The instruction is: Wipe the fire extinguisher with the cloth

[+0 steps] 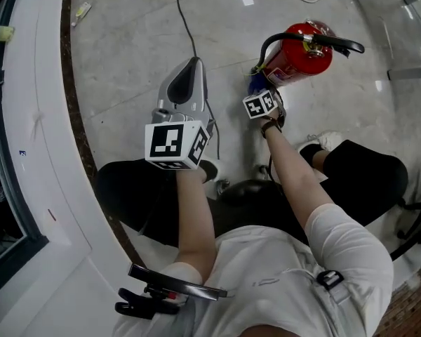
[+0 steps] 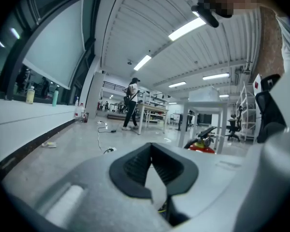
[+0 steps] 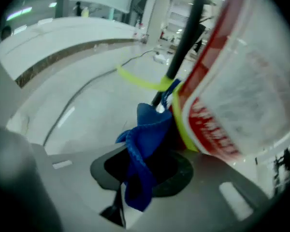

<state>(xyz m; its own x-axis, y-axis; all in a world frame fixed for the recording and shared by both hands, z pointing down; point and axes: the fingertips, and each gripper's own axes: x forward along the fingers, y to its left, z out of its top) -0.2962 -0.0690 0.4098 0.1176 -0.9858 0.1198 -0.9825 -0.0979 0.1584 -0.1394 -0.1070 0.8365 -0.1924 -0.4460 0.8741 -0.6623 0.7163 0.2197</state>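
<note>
Floor holds cable near extinguisher; right tongs pinch cloth (left tongs clenched).

Black cable across grey floor — distant person beside white table.

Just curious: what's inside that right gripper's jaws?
A blue cloth, pinched in the right gripper, bunched up against the red fire extinguisher. The cloth hides where the jaws grip it.

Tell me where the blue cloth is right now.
The blue cloth is pinched in the jaws of the right gripper, up against the body of the red fire extinguisher, which sits at the upper right of the head view.
</note>
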